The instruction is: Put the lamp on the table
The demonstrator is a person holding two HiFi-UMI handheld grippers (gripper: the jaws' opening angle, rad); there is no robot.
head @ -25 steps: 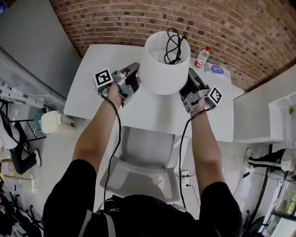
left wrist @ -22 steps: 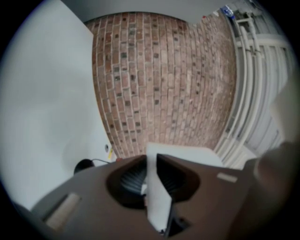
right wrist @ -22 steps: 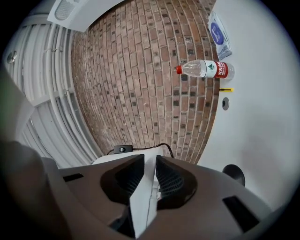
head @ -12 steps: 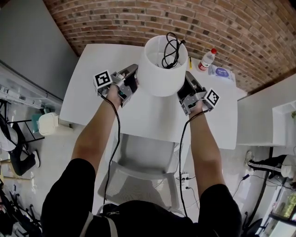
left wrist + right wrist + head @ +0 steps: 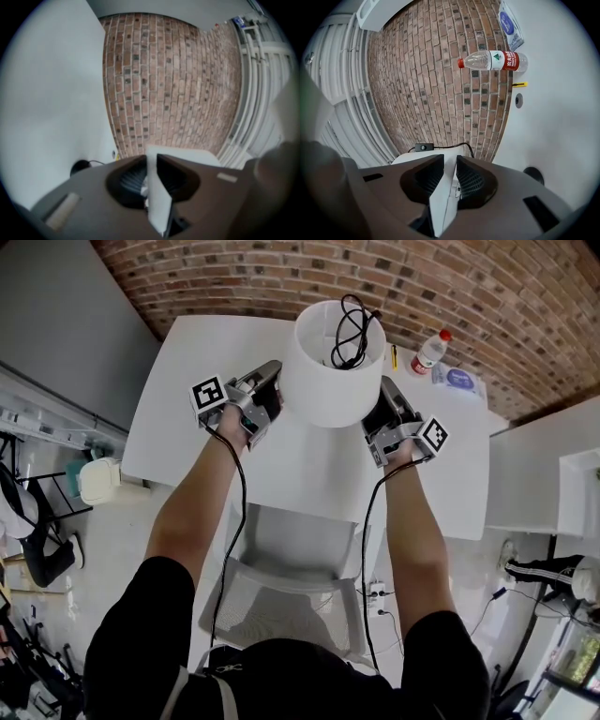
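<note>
**Lamp clamped on both sides over the bench**

The left gripper (image 5: 271,392) has its jaws closed on the white wall of the lamp (image 5: 330,381), pinching a strip of the shade between them. The lamp is in the middle, over the white bench (image 5: 192,413), with its black cord (image 5: 351,330) coiled in the open top. Its foot is hidden under the shade. The right gripper (image 5: 382,407) has its jaws closed on the shade's opposite wall in the same way. Further right on the bench, near the brick wall (image 5: 281,277), are a clear red-capped bottle (image 5: 431,351) and a blue-printed packet (image 5: 459,380) just beside it.
</note>
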